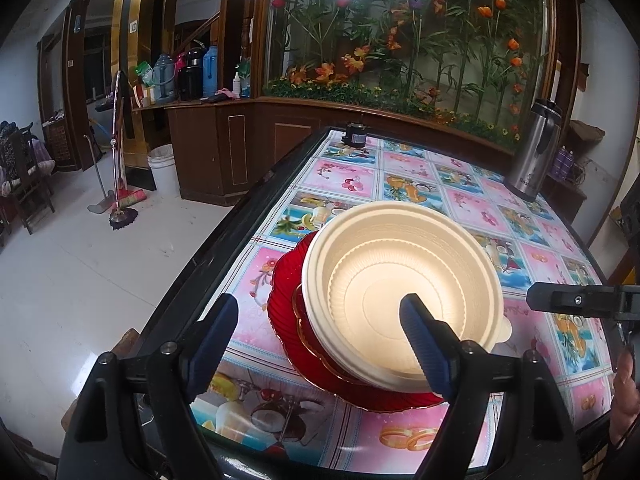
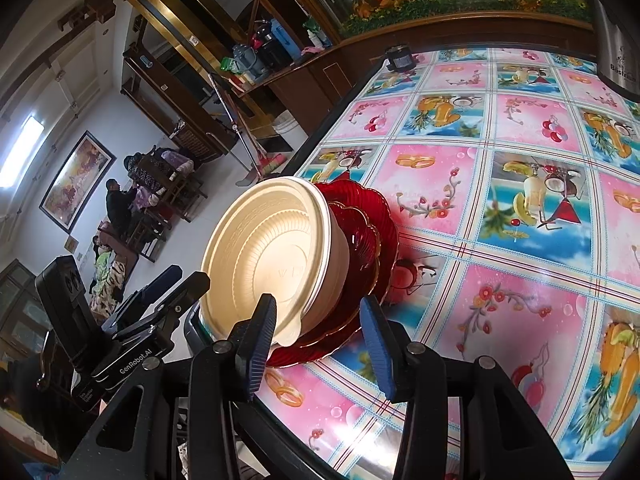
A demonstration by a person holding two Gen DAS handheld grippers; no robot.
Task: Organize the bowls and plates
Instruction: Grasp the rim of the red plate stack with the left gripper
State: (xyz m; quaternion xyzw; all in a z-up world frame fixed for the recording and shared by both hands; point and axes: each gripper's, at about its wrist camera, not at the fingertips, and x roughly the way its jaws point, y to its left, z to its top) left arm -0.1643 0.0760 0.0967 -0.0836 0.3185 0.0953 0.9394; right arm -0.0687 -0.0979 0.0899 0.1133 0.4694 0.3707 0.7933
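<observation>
A cream bowl (image 1: 404,280), empty, is seated in a small red plate (image 2: 362,240); that plate is stacked on a large red plate (image 1: 288,312) near the tabletop (image 1: 440,176) edge; the left gripper (image 1: 320,320) is held wide open astride the bowl rim, gripping nothing; the right gripper (image 2: 318,316) is part open, nothing clamped.
</observation>
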